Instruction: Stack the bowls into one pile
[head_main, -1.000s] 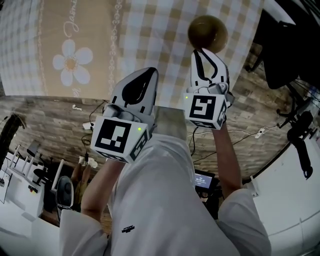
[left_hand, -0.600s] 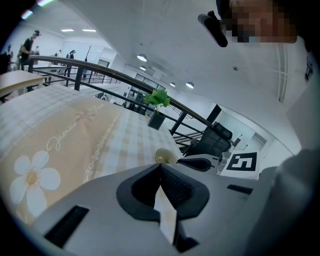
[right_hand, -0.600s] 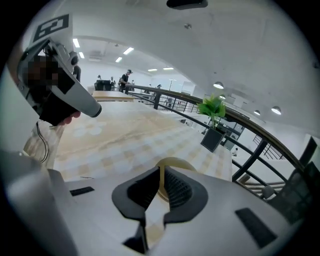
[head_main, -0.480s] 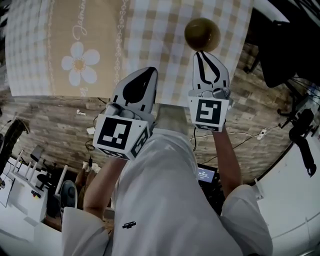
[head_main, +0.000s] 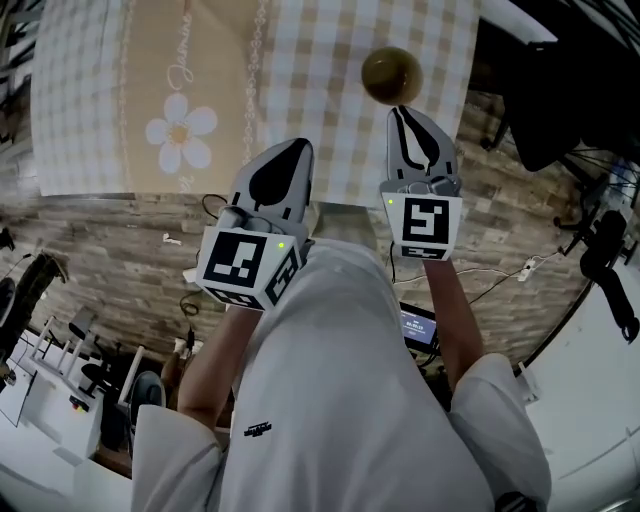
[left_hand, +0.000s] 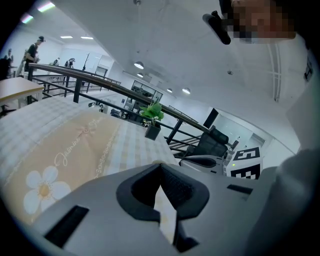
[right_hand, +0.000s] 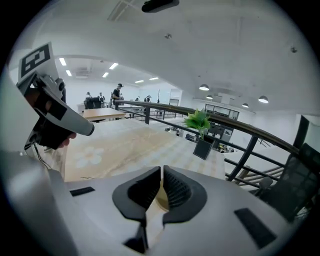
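Pinching bowl (head_main: 392, 73) rim just ahead: right gripper (head_main: 404, 108). Left gripper (head_main: 288, 148) alongside, jaws together, nothing between.

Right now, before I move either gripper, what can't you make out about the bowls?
- Bowl count: in the head view the brown bowl is too small to show whether others nest inside it.
- Right gripper view: the shut right gripper covers the bowl except a pale sliver.
- Table: the head view's top edge cuts off its far part.
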